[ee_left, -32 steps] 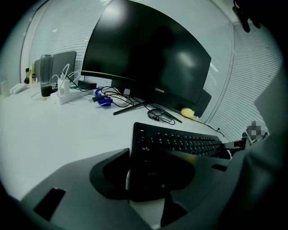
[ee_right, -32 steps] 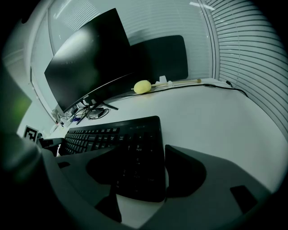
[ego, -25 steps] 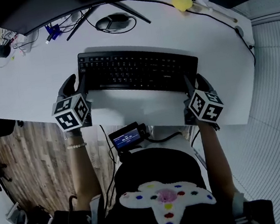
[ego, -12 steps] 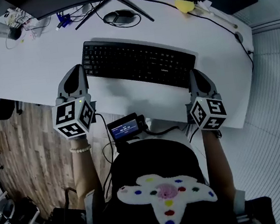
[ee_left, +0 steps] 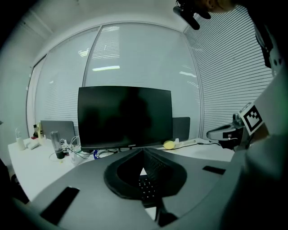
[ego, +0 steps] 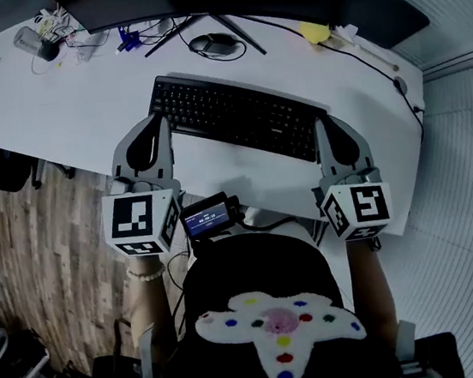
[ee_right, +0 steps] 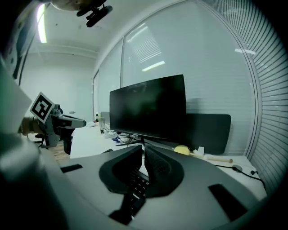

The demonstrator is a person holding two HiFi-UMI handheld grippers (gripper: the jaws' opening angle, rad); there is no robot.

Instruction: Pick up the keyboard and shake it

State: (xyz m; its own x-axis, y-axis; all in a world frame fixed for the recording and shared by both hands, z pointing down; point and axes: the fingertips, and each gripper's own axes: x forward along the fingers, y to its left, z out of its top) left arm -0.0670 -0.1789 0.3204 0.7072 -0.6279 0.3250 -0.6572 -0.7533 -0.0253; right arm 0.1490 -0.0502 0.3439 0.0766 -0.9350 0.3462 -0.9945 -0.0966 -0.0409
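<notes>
**Head view:** camera above the person, aimed steeply down at the white desk (ego: 54,117), far edge toward 12 o'clock.

**Left gripper view:** close behind its own jaws, nearly level, facing the monitor (ee_left: 124,117) at 12 o'clock. The right gripper (ee_left: 212,133) appears at 3 o'clock.

**Right gripper view:** the same setting, with the left gripper (ee_right: 81,121) at 9 o'clock.

All three views share the keyboard (ego: 240,116), the desk and a yellow object (ego: 314,32) near the monitor.

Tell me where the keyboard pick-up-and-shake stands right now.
Done: left gripper and right gripper are each shut on an end of the keyboard. In hand: the lift; the keyboard looks held above the desk. Left: the shake itself, which nothing here shows.
</notes>
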